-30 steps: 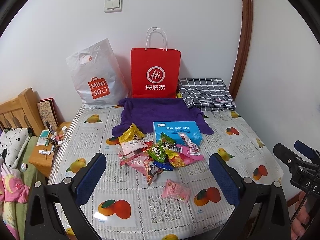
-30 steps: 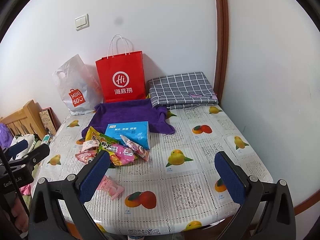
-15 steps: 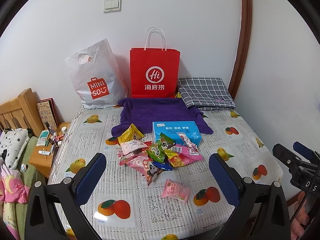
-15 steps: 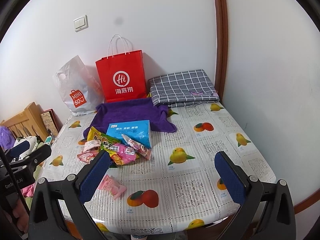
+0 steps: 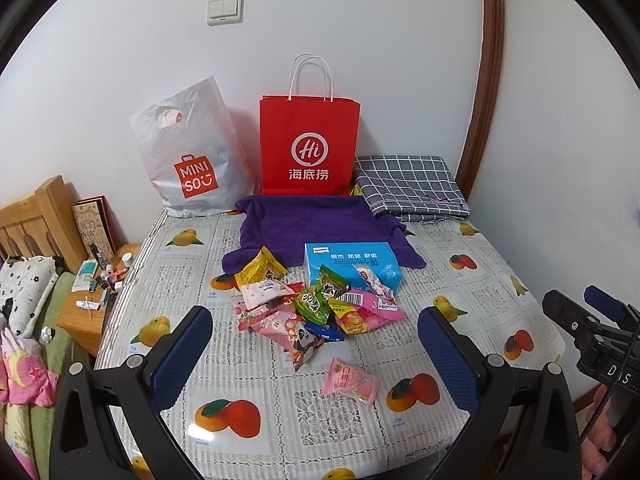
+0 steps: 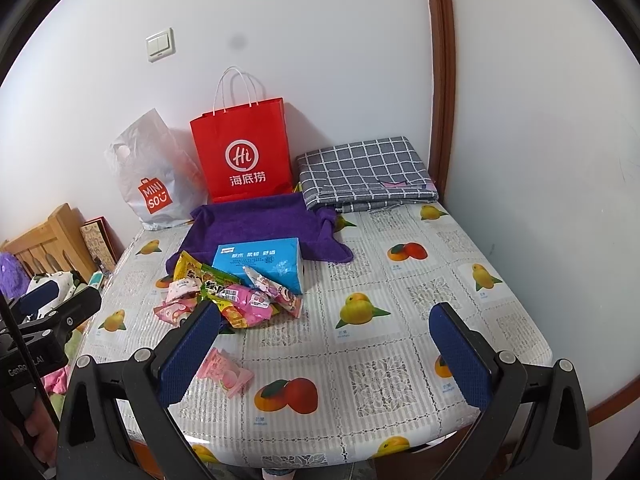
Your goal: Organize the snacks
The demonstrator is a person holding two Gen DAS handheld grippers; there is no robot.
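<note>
Left gripper (image 5: 316, 352): jaws spread wide, nothing held, poised above the near part of the table (image 5: 256, 364). Right gripper (image 6: 326, 344): jaws spread wide, nothing held, likewise above the near edge, toward the right-hand side.

Landmark: blue tissue box (image 5: 352, 262), lying near the middle of the fruit-print table cover.

Snack pile (image 5: 316, 304): heaped directly in front of the box, touching its front face. Contains a yellow packet (image 5: 260, 268) at the left of the box, green packets (image 5: 320, 296) in front of it, and pink packets (image 5: 268, 290) spread lower left. Single pink peach-flavour packet (image 5: 352, 380): apart from the pile, nearer the grippers than the box.

Purple towel (image 5: 316, 224): spread behind the box, partly under it. Red paper bag (image 5: 310, 148): upright behind the towel, against the wall. White MINISO bag (image 5: 188, 160): left of the red bag. Folded grey checked cloth (image 5: 408, 184): behind and right of the box, in the corner.
</note>
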